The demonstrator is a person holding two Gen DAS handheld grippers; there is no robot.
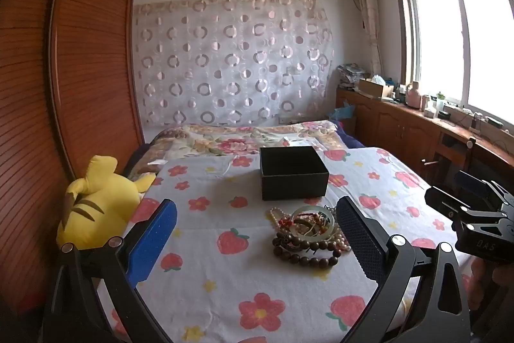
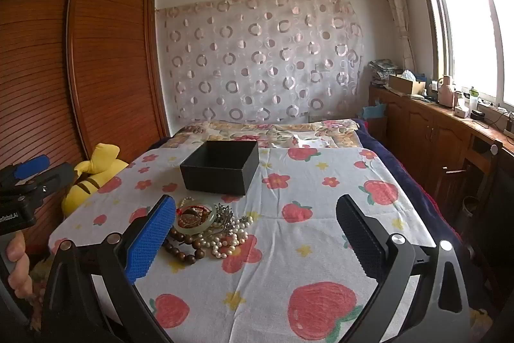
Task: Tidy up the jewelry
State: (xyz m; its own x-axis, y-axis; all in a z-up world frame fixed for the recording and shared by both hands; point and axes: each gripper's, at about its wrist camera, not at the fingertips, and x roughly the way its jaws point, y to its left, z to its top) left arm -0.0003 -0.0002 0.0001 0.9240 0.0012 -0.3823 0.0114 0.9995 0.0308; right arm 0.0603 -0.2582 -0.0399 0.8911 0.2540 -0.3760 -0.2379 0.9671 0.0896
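Left wrist view first: the left tool [image 1: 257, 224] hangs above the bed, its blue and black fingers spread wide with nothing between them. It brackets a tangled heap of jewelry [image 1: 308, 233] lying on the white strawberry-and-flower sheet [image 1: 225, 285]: dark brown wooden beads, a pale green jade bangle, cream pearls and some red pieces, all touching. Just beyond the heap stands a square black cardboard box [image 1: 294, 172], lidless; from this low angle its inside cannot be seen. A yellow striped plush toy [image 1: 96, 201] lies at the bed's left edge. The right tool [image 1: 462, 201] shows at the far right, and its opening cannot be judged from this view.

Right wrist view: the right tool [image 2: 255, 224] is likewise wide open and holds nothing. The heap sits by its blue finger, so this tool is offset to the heap's right. Seen from here, the visible part of the box interior looks dark and bare. The box probably stands close behind the heap as the place to drop each piece, and both tools look poised for a first pick.
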